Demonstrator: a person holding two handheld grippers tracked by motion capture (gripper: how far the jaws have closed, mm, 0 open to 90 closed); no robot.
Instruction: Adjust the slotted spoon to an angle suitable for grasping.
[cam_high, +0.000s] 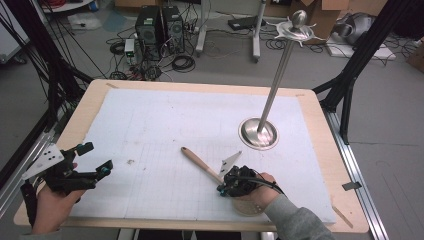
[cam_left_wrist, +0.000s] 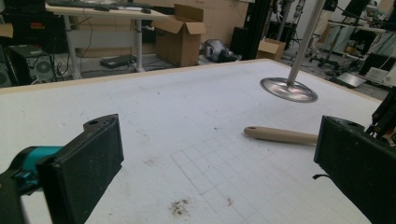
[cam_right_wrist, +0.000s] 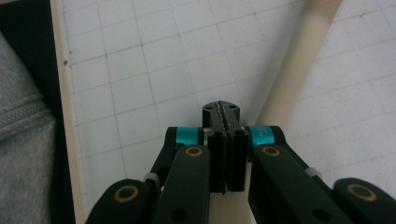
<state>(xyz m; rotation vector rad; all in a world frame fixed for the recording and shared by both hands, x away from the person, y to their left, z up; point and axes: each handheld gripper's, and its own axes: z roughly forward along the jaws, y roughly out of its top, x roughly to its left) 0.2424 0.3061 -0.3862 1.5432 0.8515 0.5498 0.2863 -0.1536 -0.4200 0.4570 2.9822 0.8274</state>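
Right gripper, lower centre of high view, jaws pressed together with nothing between, tip beside wooden spoon handle; spoon lies flat on white mat. Left gripper, lower left, jaws wide, idle. Spoon not gripped yet; pickup left. Metal stand upper right.

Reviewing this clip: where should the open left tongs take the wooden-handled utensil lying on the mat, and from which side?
Grip the wooden handle at its bare middle, coming from above with the jaws across it. It lies flat, slim and straight, its free end toward the table's middle, while the right tongs sit shut over the near end. The left tongs stand open.
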